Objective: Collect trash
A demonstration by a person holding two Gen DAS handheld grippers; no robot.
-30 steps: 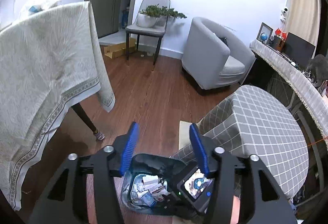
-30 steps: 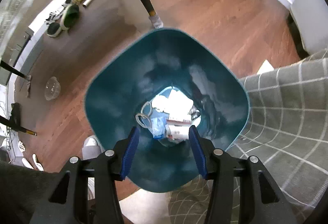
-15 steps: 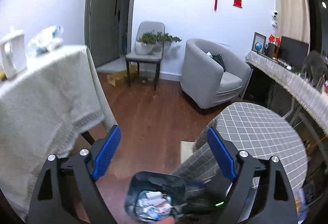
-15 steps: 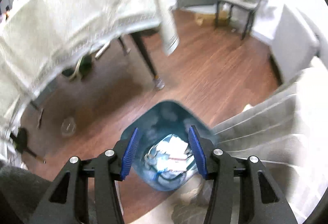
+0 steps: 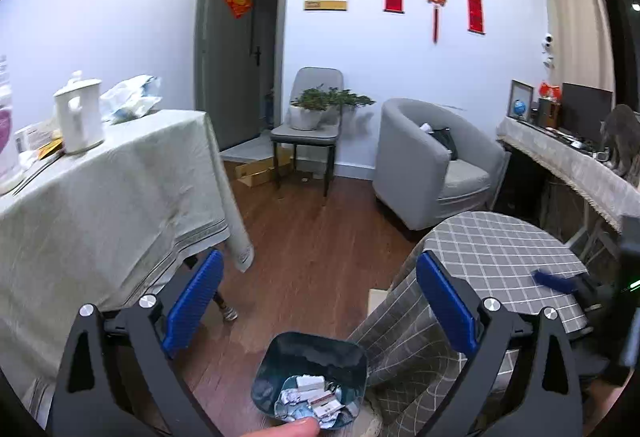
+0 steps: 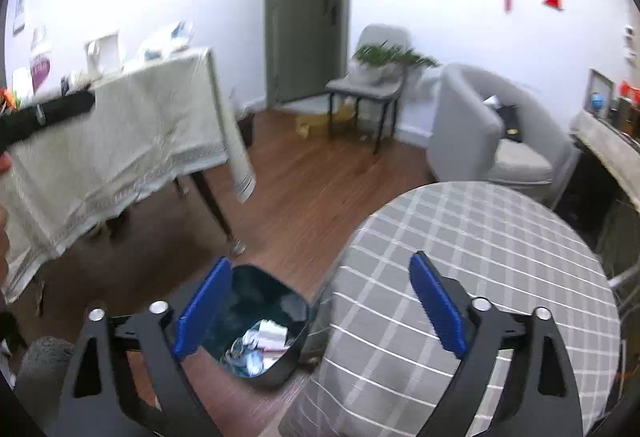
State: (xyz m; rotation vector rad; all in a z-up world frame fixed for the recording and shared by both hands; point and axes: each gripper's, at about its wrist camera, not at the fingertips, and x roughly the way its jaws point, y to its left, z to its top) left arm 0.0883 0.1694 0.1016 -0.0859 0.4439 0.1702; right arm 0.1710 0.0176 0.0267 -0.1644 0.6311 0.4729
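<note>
A dark teal trash bin (image 5: 312, 365) stands on the wood floor beside the round table; it also shows in the right wrist view (image 6: 256, 301). Crumpled paper and wrappers (image 5: 314, 399) lie in its bottom, also visible in the right wrist view (image 6: 260, 345). My left gripper (image 5: 320, 301) is open and empty, held high above the bin. My right gripper (image 6: 320, 309) is open and empty, above the bin and the table edge. The right gripper's blue finger (image 5: 554, 281) shows over the round table at the right of the left wrist view.
A round table with a grey checked cloth (image 6: 480, 245) is on the right. A long table with a pale cloth (image 5: 100, 189) carries a white kettle (image 5: 80, 117) and bags. A grey armchair (image 5: 436, 165) and a chair with a plant (image 5: 312, 125) stand behind.
Both grippers have risen away from the bin and opened wide. The views have tilted up from the bin to the room.
</note>
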